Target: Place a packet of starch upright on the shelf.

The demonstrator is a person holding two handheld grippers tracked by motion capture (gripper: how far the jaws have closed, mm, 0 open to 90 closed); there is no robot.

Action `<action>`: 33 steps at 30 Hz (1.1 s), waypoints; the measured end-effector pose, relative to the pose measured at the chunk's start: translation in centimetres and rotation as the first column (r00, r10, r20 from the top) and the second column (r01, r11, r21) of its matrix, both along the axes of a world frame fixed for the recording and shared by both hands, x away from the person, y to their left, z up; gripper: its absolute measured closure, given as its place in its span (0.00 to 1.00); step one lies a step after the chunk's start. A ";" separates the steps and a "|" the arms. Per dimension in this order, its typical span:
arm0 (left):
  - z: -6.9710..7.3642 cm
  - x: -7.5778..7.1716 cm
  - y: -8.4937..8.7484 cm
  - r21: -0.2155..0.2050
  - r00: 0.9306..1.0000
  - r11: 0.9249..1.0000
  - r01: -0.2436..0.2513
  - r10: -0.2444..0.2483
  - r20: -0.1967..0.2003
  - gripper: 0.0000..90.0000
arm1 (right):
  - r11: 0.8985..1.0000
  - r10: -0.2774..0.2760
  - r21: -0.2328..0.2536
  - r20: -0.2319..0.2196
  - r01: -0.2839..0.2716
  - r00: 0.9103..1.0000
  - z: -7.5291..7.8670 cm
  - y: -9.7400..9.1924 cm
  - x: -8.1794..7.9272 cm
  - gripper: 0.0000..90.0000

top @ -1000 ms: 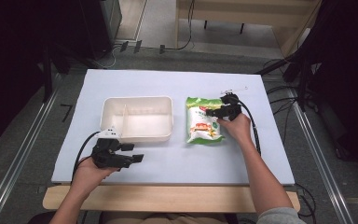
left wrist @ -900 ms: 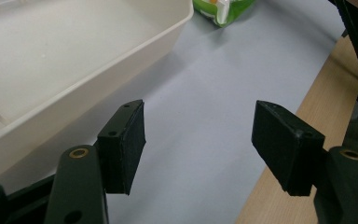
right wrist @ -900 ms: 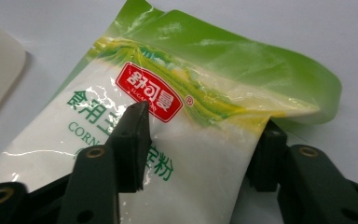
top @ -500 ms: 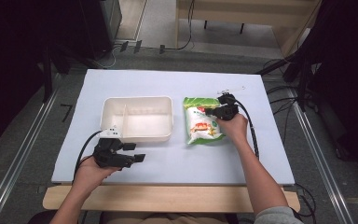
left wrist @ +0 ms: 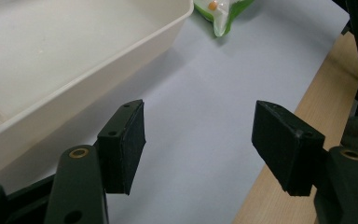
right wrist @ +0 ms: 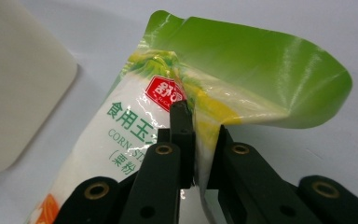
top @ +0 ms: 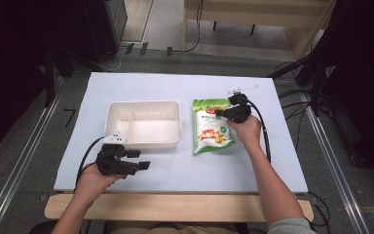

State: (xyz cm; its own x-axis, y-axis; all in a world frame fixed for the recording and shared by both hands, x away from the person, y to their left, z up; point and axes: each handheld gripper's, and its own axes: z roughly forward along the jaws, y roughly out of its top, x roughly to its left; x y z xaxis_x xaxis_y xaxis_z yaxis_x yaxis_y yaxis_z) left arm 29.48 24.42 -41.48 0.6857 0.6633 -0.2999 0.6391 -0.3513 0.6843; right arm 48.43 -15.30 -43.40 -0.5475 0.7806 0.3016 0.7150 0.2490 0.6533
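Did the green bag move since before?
Yes. The bag of corn starch has its top end peeled up off the white table, pinched in the right hand-held gripper; its bottom stays beside the white tray.

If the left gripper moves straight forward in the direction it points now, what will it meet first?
Probably nothing nearby: between the open left gripper lies bare table cover. Farther along sits the green bag; the white tray passes beside.

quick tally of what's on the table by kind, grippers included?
Green-and-white corn starch bag: 1
Cream divided tray: 1
Black handheld grippers: 2, the left gripper open over the table, the right gripper shut on the bag's edge
Total: 4
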 end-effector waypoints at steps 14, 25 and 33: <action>0.1 0.1 0.0 0.000 1.000 1.000 0.003 -0.003 -0.002 0.39 | 0.998 0.051 0.043 0.062 -0.054 0.997 4.4 0.4 -2.4 0.99; 0.1 0.2 -0.1 0.001 1.000 1.000 0.013 -0.013 -0.002 0.39 | 0.993 0.101 0.052 0.109 -0.107 0.989 7.5 0.9 -4.3 0.99; 0.2 0.5 -0.5 -0.010 1.000 1.000 0.029 -0.029 0.003 0.39 | 0.987 0.148 0.041 0.153 -0.156 0.977 9.7 0.9 -6.1 0.99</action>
State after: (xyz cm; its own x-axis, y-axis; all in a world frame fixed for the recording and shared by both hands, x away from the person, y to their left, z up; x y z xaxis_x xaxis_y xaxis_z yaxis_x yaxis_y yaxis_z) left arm 30.03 23.97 -41.32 0.7058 0.6397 -0.3045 0.6264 -0.3627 0.6900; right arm 42.34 -14.35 -33.70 -0.7000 0.6704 0.2460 0.5654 0.3099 0.7644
